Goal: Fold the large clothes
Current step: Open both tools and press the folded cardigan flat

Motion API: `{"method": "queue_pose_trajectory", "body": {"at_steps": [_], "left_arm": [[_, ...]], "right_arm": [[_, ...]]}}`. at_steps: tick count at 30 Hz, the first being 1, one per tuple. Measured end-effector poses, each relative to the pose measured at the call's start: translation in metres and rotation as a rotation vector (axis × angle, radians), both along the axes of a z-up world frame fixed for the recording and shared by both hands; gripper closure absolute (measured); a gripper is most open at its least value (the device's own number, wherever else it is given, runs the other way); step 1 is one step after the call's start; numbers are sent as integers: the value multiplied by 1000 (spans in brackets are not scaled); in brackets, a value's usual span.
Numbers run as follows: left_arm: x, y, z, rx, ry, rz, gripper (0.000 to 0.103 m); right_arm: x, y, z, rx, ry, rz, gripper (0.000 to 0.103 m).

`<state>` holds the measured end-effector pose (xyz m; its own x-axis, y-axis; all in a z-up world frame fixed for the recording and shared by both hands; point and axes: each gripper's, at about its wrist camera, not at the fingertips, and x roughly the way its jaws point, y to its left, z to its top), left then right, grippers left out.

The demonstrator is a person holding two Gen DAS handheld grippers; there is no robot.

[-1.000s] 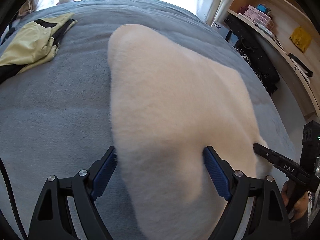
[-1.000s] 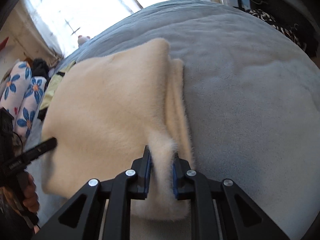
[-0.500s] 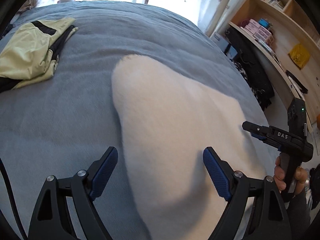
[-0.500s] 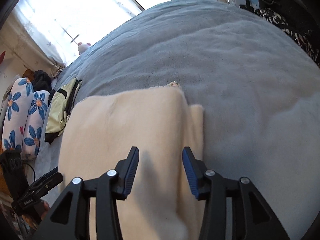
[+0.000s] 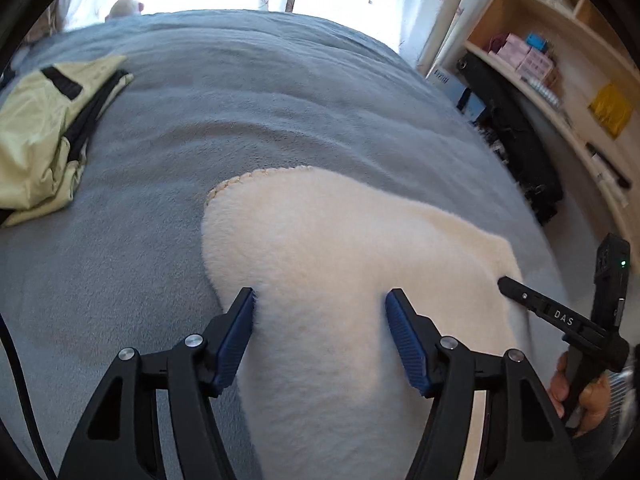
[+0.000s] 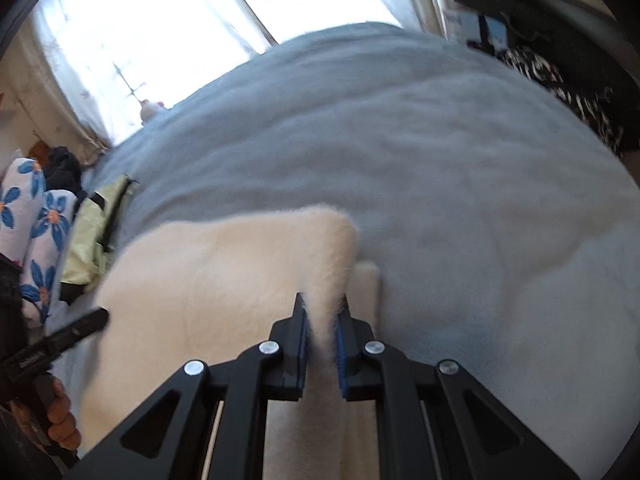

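Observation:
A cream fleece garment (image 5: 344, 264) lies folded on the grey-blue bed cover (image 5: 248, 100). My left gripper (image 5: 320, 300) is open, its jaws wide apart above the garment's near left part. My right gripper (image 6: 322, 308) is shut on a raised fold at the garment's right edge (image 6: 332, 248). The right gripper also shows in the left wrist view (image 5: 560, 316) at the garment's right side. The left gripper shows at the left edge of the right wrist view (image 6: 60, 340).
A yellow-green and black garment (image 5: 44, 132) lies on the bed at the far left. Flowered pillows (image 6: 36, 220) lie beyond it. Wooden shelves (image 5: 560, 60) and a black bag (image 5: 516, 140) stand to the right of the bed. A window is behind.
My right gripper was shut on the garment's edge a second ago, opened half a second ago, and is shut on the edge again. The left gripper stayed open and drew back.

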<state>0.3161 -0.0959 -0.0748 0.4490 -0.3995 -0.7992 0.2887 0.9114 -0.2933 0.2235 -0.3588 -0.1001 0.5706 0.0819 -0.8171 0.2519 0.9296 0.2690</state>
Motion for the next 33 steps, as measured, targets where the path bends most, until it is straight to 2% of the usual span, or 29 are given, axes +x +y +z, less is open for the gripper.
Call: {"method": "queue_pose_trajectory", "body": {"at_steps": [3, 4, 7, 11, 14, 16, 18, 20, 23, 26, 28, 29, 31, 33], "left_arm": [[-5, -13, 1, 95, -48, 8, 36], [-6, -13, 4, 99, -51, 7, 36], [-10, -6, 16, 115, -47, 14, 36], [-43, 0, 42, 101, -120, 9, 37], [-76, 2, 56, 78, -136, 5, 37], [-94, 3, 57, 50, -115, 9, 43], [-112, 2, 54, 17, -87, 4, 60], [-126, -1, 48, 16, -72, 4, 64], [-144, -4, 40, 62, -118, 19, 64], [-152, -7, 34, 129, -150, 30, 64], [-153, -5, 31, 165, -155, 50, 63], [-152, 0, 28, 153, -142, 52, 59], [-149, 11, 23, 103, -113, 62, 54], [-146, 20, 19, 74, -87, 75, 48]], "right_arm": [[5, 4, -3, -34, 16, 4, 90], [7, 7, 1, -63, 30, 11, 89], [3, 15, 19, -106, 47, 5, 76], [-22, 31, 45, -138, 3, 5, 74], [-48, 54, 49, -75, -37, 59, 74], [-64, 74, 46, -62, -37, 100, 74], [-77, 90, 43, -51, -50, 136, 74], [-87, 105, 38, -44, -54, 173, 74], [-93, 111, 23, -53, -20, 200, 74], [-100, 101, 18, -60, -23, 185, 74], [-109, 86, 21, -138, -16, 117, 75], [-114, 79, 22, -140, -20, 101, 80], [-123, 62, 21, -64, -22, 78, 83], [-131, 52, 23, -56, -17, 34, 85]]}}
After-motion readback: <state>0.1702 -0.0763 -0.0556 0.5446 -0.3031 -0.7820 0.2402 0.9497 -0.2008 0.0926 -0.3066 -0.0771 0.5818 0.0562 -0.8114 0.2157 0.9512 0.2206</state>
